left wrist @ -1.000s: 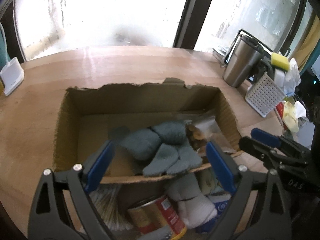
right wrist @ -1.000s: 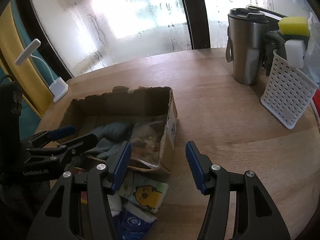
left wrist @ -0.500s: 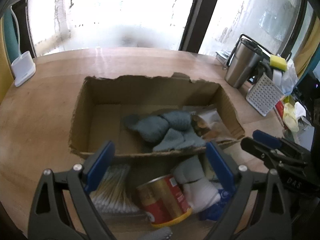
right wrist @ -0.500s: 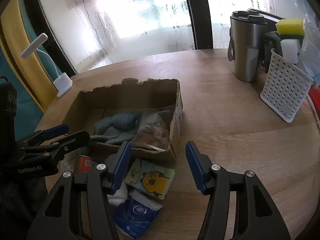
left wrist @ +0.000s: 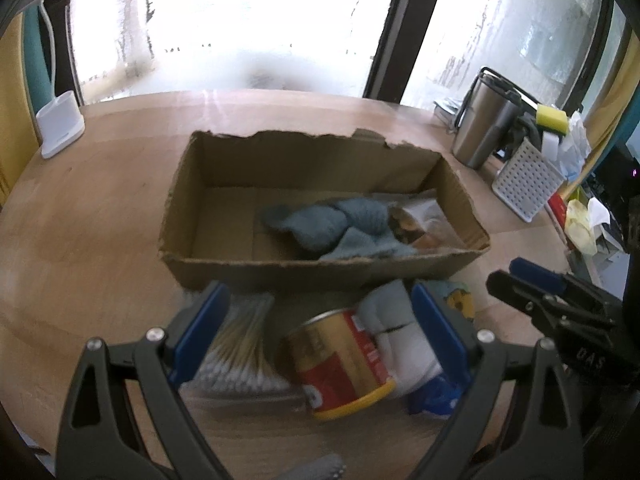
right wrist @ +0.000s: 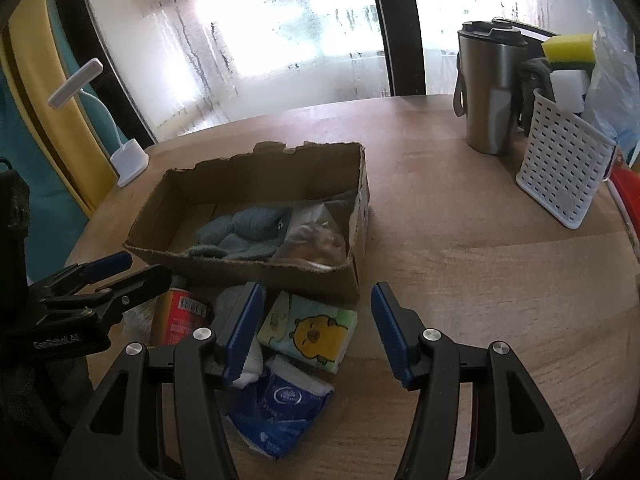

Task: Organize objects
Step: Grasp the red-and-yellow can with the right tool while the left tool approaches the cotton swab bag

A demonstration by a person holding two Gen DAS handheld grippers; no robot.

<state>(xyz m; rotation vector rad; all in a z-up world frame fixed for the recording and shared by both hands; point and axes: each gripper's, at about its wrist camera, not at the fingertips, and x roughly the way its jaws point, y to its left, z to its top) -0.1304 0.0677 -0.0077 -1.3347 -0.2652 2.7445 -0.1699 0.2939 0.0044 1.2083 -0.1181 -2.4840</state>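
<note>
Now both tongs stand wide and hold nothing. The left gripper point(left wrist: 316, 328) hangs over one red tin can point(left wrist: 340, 360) that lies on its side, with one pack of cotton swabs point(left wrist: 240, 348) at its left and one white sock roll point(left wrist: 404, 340) at its right. The right gripper point(right wrist: 316, 328) hangs over one tissue pack with a yellow cartoon point(right wrist: 308, 332); one blue packet point(right wrist: 280, 408) lies just beside it, nearer to the camera. All five things lie on the wooden table point(right wrist: 480, 272) before one torn cardboard box point(right wrist: 248, 268). Inside the box are grey socks point(left wrist: 328, 224) and one clear snack bag point(right wrist: 316, 236). Well apart at the right stand one steel tumbler point(right wrist: 488, 92) and one white perforated basket point(right wrist: 560, 172).
</note>
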